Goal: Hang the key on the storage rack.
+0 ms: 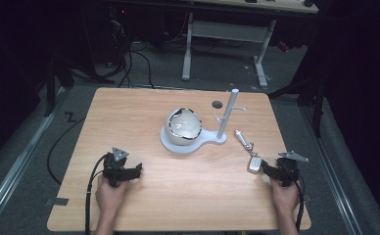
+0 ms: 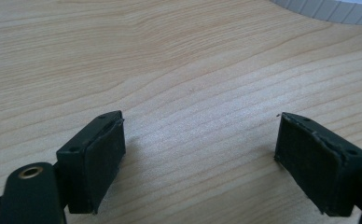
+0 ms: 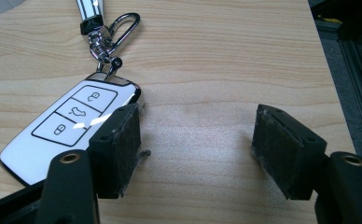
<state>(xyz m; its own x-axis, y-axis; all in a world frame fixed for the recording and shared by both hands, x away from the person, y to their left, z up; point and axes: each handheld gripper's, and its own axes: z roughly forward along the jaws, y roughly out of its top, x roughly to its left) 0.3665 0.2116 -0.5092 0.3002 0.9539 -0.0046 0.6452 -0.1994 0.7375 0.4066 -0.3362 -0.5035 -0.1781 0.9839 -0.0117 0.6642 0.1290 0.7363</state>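
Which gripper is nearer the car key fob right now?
Right. The right gripper sits just beside the key fob, its fingers open; the left gripper is far across the table.

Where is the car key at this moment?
In the high view the car key lies flat on the table, at its right side, just left of the open right claw and in front of the white stand.

The key fob point(image 3: 69, 126) lies flat on the wooden table point(image 1: 178, 186), face up, white with a chrome rim and three outlined buttons (lock symbols and a car-boot symbol). A metal swivel clip point(image 3: 109, 39) joins its top end to a short strap point(image 1: 243, 140) that runs away toward the white stand point(image 1: 212, 139). It sits near the table's right edge.
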